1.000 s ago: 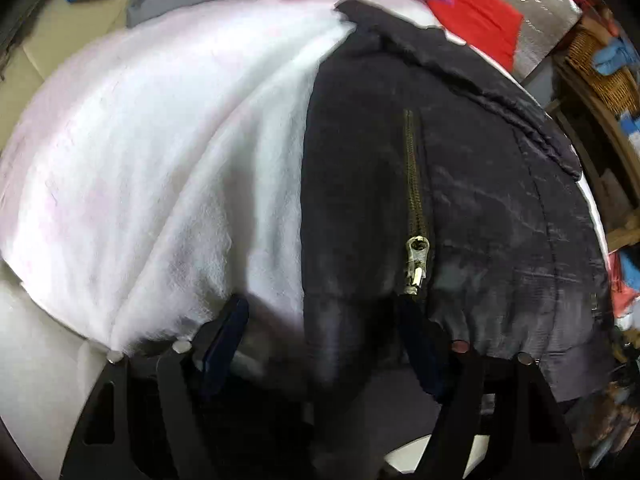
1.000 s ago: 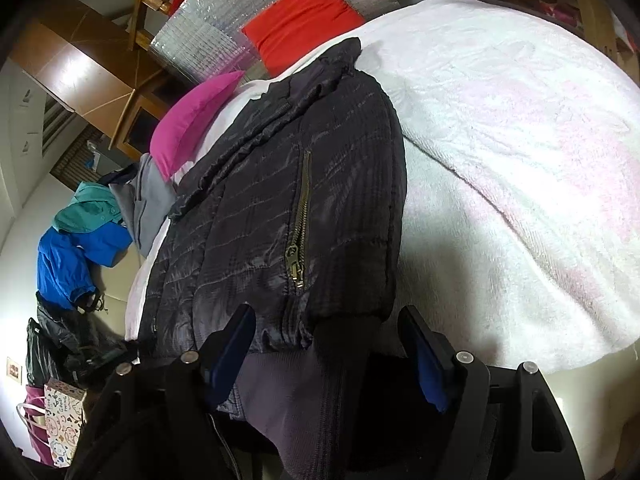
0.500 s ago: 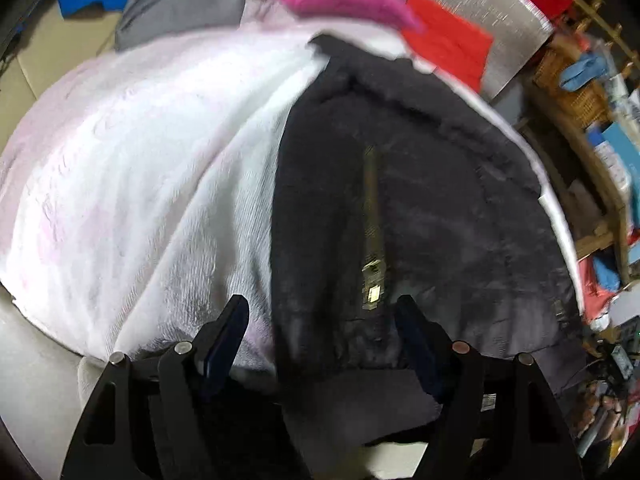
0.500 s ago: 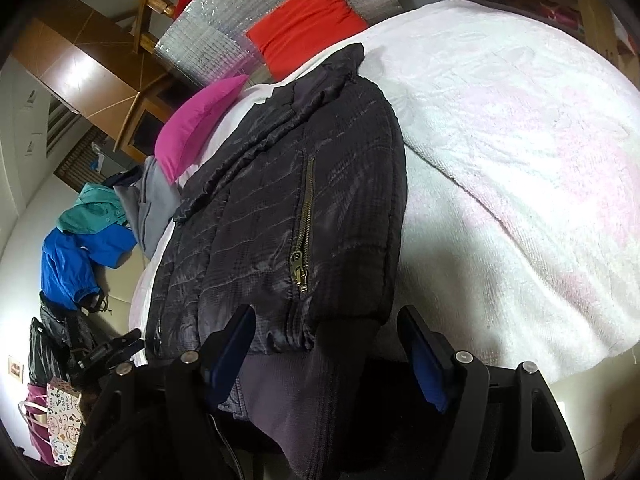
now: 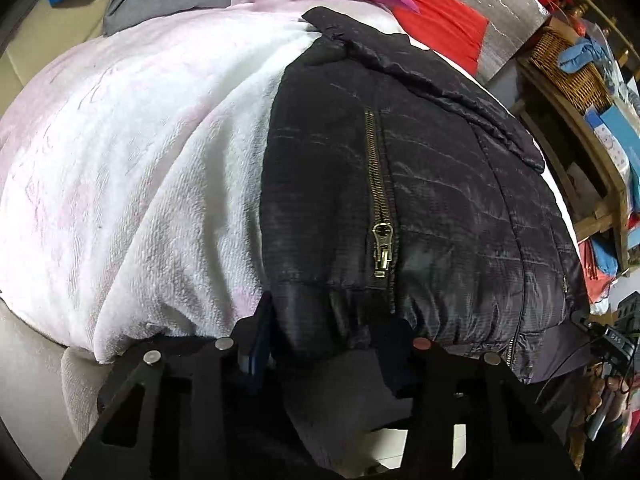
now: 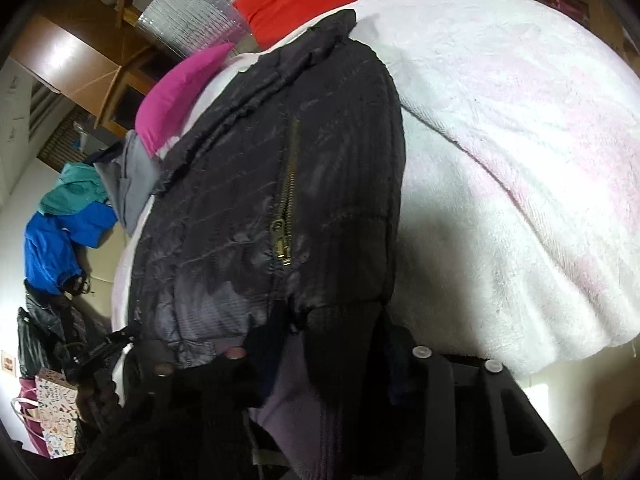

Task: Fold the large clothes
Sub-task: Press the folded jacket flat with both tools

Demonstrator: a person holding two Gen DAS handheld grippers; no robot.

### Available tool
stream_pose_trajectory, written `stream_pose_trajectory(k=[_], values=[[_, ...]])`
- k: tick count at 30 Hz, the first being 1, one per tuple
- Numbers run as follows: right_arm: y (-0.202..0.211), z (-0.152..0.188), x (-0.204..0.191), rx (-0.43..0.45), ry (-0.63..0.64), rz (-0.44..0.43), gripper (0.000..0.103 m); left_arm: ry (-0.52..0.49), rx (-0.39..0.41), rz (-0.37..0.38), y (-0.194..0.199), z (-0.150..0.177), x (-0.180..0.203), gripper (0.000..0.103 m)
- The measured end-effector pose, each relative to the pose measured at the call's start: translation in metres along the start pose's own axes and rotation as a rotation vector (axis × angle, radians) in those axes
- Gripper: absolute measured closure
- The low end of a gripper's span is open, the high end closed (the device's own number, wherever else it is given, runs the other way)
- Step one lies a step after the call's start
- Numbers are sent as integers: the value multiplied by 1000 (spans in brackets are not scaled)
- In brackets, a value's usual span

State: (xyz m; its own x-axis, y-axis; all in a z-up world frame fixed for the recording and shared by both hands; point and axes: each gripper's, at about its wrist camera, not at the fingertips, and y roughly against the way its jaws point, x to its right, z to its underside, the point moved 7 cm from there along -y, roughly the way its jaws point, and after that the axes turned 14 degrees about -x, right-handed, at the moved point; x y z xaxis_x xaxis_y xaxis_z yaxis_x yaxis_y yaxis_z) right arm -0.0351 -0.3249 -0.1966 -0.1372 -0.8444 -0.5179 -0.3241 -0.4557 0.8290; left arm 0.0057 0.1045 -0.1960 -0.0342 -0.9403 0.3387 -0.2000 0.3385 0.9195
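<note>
Both grippers have just been closing on the black jacket [image 5: 420,184], which lies flat on the white blanket [image 5: 132,168] over the bed. Left gripper [image 5: 332,344] and right gripper [image 6: 332,344] each pinch its ribbed bottom hem. Grasp looks made; next, I'd guess, lift the hem toward the collar, evenly.
</note>
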Motion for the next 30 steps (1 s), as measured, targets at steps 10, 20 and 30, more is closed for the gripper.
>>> stream_pose_trajectory(k=[10,20,30], values=[[4,6,-5,-18,14,-33,60,-29,-23,-39,3,12,9,38],[1,7,-10,-26,51,-37,60,-15,-59,-41,-3,18,8,38],[0,11,-12,-34,63,-3,83,-19,-31,-70,11,20,4,81]])
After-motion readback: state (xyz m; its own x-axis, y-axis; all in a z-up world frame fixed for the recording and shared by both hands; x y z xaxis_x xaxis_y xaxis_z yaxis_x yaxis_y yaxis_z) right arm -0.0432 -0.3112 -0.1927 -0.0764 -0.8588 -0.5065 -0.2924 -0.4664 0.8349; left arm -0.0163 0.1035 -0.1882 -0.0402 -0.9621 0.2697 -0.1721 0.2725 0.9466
